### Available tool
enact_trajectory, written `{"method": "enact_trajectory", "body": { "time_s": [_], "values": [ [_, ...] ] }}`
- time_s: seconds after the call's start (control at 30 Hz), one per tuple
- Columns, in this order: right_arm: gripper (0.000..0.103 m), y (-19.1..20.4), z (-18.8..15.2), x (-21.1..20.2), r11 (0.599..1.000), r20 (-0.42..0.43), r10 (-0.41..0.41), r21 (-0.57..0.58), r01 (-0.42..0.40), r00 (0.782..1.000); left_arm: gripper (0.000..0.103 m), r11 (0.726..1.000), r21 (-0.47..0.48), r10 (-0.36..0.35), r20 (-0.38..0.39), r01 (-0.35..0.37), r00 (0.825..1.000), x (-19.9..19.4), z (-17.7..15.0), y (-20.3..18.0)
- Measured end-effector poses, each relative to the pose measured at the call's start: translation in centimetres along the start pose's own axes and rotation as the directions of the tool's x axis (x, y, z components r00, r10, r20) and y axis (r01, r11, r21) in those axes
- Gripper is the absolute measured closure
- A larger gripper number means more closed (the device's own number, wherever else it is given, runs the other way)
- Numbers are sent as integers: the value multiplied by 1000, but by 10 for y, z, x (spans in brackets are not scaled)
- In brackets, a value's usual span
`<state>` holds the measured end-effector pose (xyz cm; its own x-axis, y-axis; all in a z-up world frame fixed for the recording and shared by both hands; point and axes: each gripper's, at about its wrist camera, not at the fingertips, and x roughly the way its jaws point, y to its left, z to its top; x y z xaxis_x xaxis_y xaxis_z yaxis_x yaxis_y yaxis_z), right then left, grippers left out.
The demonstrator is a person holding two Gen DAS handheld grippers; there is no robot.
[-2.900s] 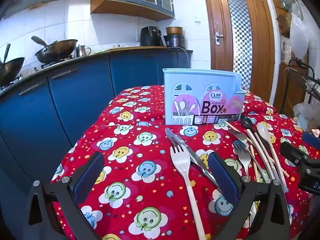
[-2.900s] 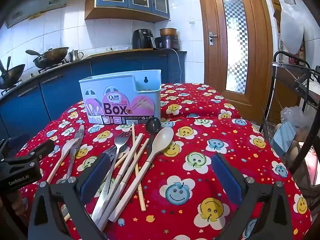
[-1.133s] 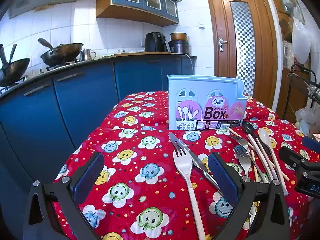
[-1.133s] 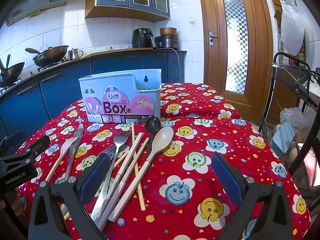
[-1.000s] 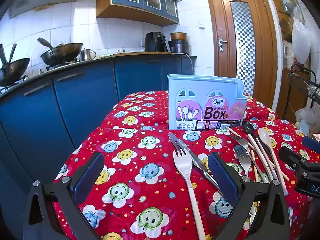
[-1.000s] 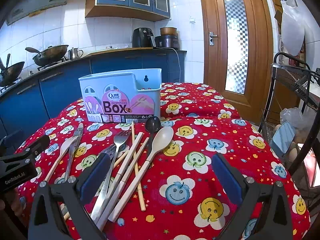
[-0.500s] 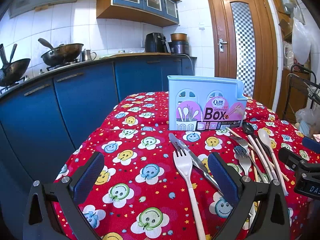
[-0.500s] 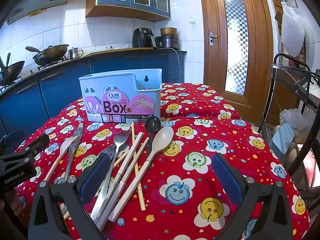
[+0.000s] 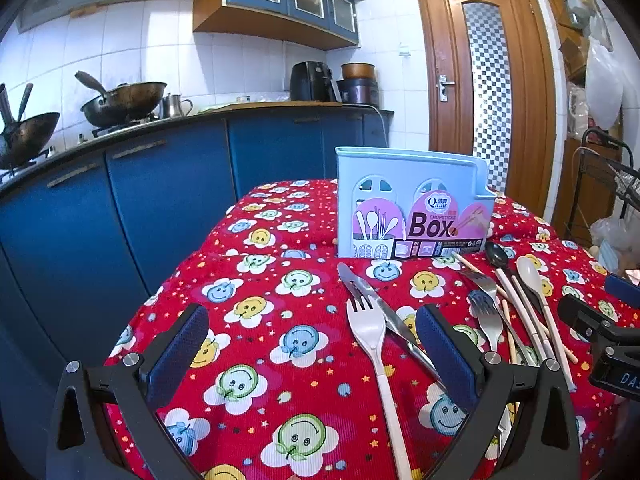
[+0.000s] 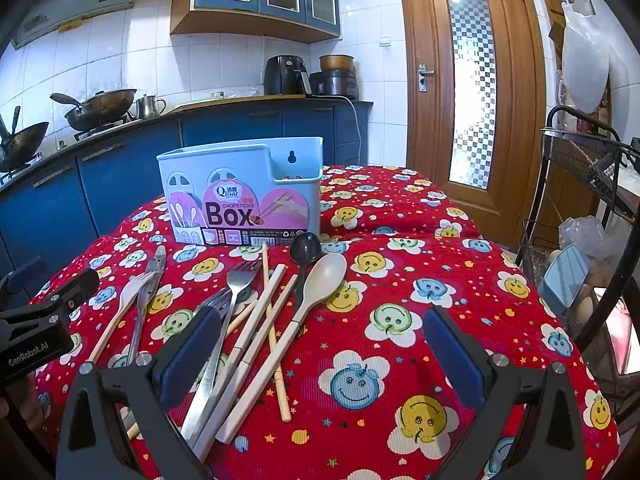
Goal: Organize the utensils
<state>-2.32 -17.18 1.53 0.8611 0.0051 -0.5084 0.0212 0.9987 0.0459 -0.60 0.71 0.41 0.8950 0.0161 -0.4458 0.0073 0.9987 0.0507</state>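
Pale blue utensil box [image 10: 240,192] stands upright on the bench, ahead of the right claw [image 10: 320,350], pink "Box" label facing it; nothing visible inside. Utensils lie loose in front of the box, handles toward the claws. Beige spoon [image 10: 320,280] and black spoon [image 10: 305,249] ahead of the right claw; steel fork [image 10: 236,284] and chopsticks [image 10: 272,320] by its left finger. Beige fork [image 9: 370,332] and steel knife [image 9: 360,288], overlapping, between the left claw's [image 9: 312,342] fingers.
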Motion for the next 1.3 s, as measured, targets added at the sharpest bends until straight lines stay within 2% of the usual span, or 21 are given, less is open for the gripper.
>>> {"method": "enact_trajectory", "body": {
  "time_s": [0.23,0.53,0.6,0.67,0.73,0.83,0.97,1.03,1.13,1.3],
  "values": [
    [0,-5,3,1,999,-13,28,17,-28,1000,1,1000,21,-9,-8,10,1000,1,5,-2],
    [0,-15,31,6,999,-125,54,11,-53,991,1,996,61,-58,-139,67,989,14,21,2],
    [4,-17,36,10,997,-173,72,13,-71,982,4,994,60,-84,-182,96,980,19,22,0],
    [14,-20,39,15,996,-214,92,32,-87,973,10,992,54,-97,-223,112,970,26,22,0],
    [21,-26,42,24,993,-274,110,62,-97,955,17,992,52,-94,-258,111,962,33,22,0],
    [31,-29,42,35,990,-333,131,90,-107,934,21,990,57,-110,-295,133,949,39,20,-2],
    [43,-34,38,53,976,-421,206,159,-151,883,24,985,53,-137,-359,167,923,50,14,-7],
    [46,-33,37,60,971,-452,229,172,-167,862,31,983,42,-148,-391,179,908,56,13,-6],
    [52,-28,40,70,973,-478,224,150,-173,849,41,981,26,-160,-441,191,883,65,10,-4],
    [56,-26,48,87,970,-513,240,146,-192,824,42,974,26,-181,-501,224,846,75,13,-3]
  ]
}}
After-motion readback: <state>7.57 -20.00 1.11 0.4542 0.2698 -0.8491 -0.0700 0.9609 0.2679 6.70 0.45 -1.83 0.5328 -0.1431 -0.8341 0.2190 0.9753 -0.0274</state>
